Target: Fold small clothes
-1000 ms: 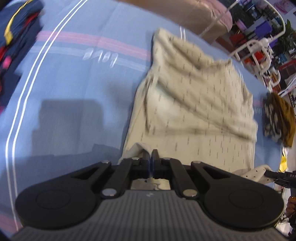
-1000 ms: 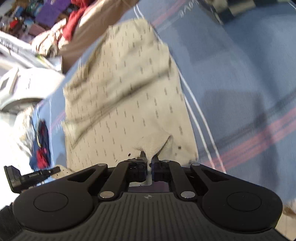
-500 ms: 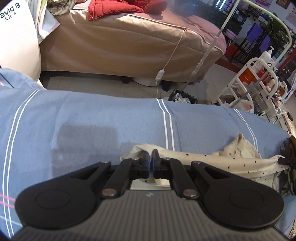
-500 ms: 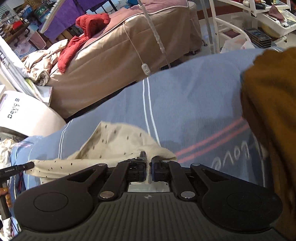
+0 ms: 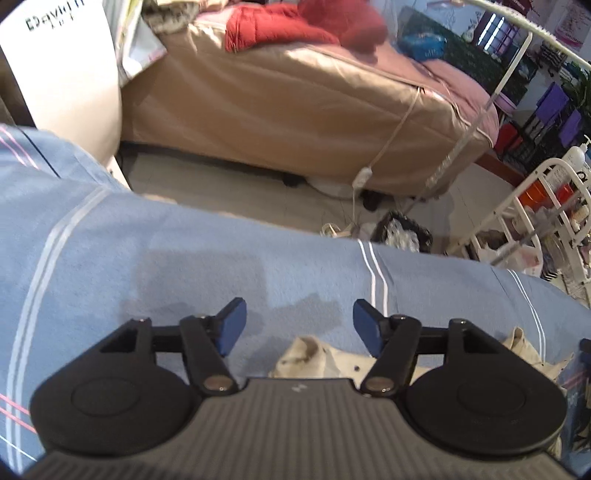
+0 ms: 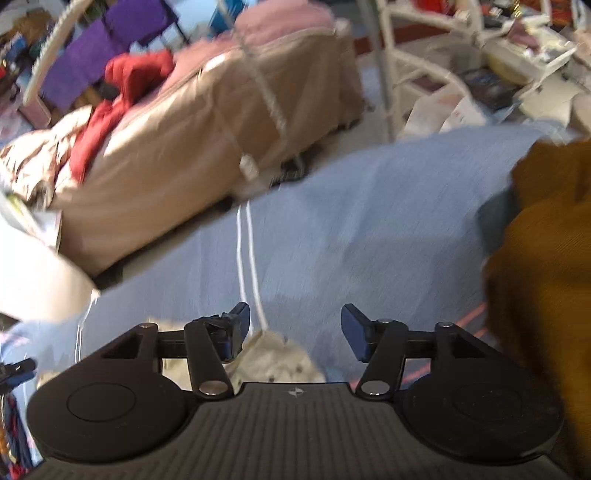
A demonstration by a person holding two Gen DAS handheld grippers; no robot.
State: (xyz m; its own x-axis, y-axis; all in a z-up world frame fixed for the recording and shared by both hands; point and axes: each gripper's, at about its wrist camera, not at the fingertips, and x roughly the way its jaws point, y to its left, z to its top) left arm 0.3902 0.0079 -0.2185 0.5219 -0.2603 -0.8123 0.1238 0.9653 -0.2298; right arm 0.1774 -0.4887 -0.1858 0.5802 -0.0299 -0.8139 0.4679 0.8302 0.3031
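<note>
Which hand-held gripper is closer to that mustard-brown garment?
Right. The right hand-held gripper sits open just beside the mustard-brown garment; the left hand-held gripper, also open, shows none of it in its view.

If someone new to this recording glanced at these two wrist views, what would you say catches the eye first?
Probably both grippers standing open: the left gripper and right gripper each hover above the blue striped bedsheet, with the cream dotted garment lying loose just beneath the fingers. Next comes the mustard-brown cloth filling the right edge of the right wrist view, and the red clothing on the tan-covered bed behind.
</note>
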